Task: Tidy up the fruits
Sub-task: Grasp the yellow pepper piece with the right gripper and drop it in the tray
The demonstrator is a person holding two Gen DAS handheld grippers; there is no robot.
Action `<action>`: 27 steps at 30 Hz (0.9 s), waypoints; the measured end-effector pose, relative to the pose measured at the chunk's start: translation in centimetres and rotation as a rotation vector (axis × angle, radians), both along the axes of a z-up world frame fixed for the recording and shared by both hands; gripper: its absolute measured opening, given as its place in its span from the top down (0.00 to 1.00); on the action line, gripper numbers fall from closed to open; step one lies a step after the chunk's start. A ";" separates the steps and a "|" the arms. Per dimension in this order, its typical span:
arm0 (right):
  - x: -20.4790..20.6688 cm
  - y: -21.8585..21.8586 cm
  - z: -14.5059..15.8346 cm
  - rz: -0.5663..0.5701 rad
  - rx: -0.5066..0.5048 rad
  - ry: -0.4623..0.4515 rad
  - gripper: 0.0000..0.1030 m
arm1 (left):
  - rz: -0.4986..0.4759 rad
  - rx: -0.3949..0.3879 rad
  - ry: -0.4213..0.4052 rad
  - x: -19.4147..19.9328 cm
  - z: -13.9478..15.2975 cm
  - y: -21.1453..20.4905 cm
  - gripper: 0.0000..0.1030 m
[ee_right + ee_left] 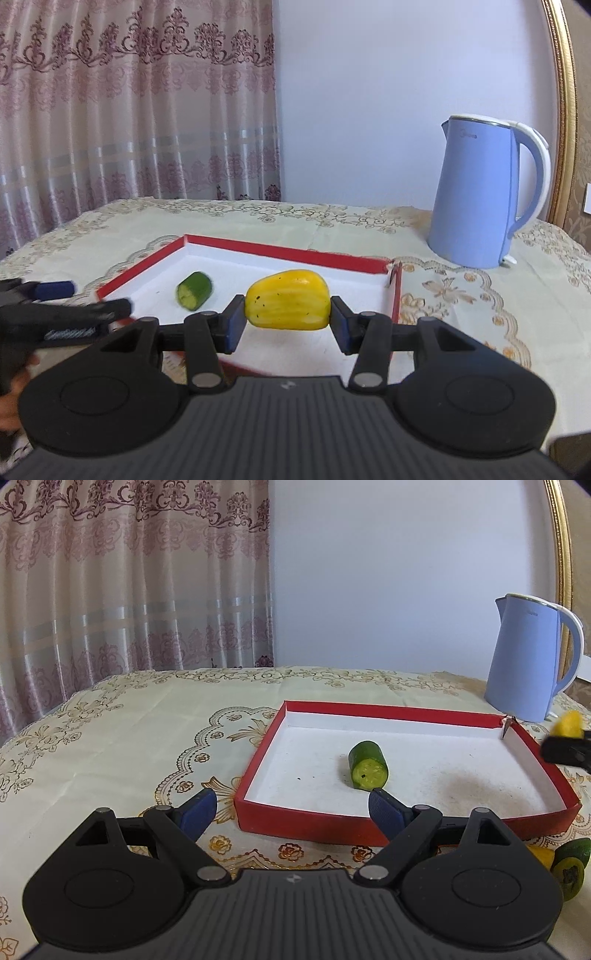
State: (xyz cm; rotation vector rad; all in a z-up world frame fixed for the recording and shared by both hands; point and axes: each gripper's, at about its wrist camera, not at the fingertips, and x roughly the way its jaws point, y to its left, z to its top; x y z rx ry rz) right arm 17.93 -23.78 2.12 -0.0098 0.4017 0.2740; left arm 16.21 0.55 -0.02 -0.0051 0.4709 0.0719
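A red box with a white inside (295, 821) (280, 253) lies on the table. A green cucumber chunk (368, 770) (194, 290) lies inside it on its side. My left gripper (291, 810) is open and empty, its fingers at the box's near wall, just short of the cucumber. My right gripper (288, 323) is shut on a yellow fruit piece (288, 304) and holds it above the box's right part. It shows at the right edge of the left wrist view (569, 725).
A blue electric kettle (532, 661) (484, 192) stands behind the box at the right. A yellow piece (541, 856) and green cut pieces (570, 867) lie on the patterned tablecloth right of the box's near corner. Curtain and wall stand behind the table.
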 end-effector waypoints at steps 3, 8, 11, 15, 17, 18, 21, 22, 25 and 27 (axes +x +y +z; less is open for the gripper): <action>2.7 0.2 -0.3 -0.041 -0.018 0.038 0.56 | -0.005 -0.009 0.000 0.0 0.1 0.2 0.13; 6.0 0.3 -1.1 -0.105 -0.059 0.096 0.56 | -0.010 -0.007 0.002 0.0 0.0 0.1 0.13; 7.4 0.3 -1.3 -0.137 -0.079 0.118 0.56 | -0.011 -0.006 0.003 0.0 0.0 0.1 0.13; 8.4 0.3 -1.5 -0.165 -0.104 0.133 0.56 | -0.011 -0.005 0.007 0.2 -0.1 0.1 0.13; 8.8 0.3 -1.7 -0.180 -0.111 0.144 0.56 | -0.010 -0.004 0.007 0.2 -0.1 0.1 0.13; 9.0 0.2 -1.8 -0.186 -0.113 0.149 0.56 | -0.009 -0.004 0.007 0.2 -0.1 0.1 0.13; 9.8 0.1 -2.2 -0.209 -0.132 0.176 0.55 | -0.010 -0.004 0.007 0.2 -0.1 0.1 0.13; 10.0 0.1 -2.4 -0.214 -0.140 0.187 0.55 | -0.011 -0.005 0.005 0.1 -0.1 0.1 0.13; 10.2 0.0 -2.8 -0.220 -0.149 0.195 0.55 | -0.012 -0.006 0.004 0.2 -0.1 0.1 0.13; 10.2 0.0 -2.9 -0.216 -0.145 0.197 0.54 | -0.011 -0.004 0.006 0.2 -0.1 0.1 0.13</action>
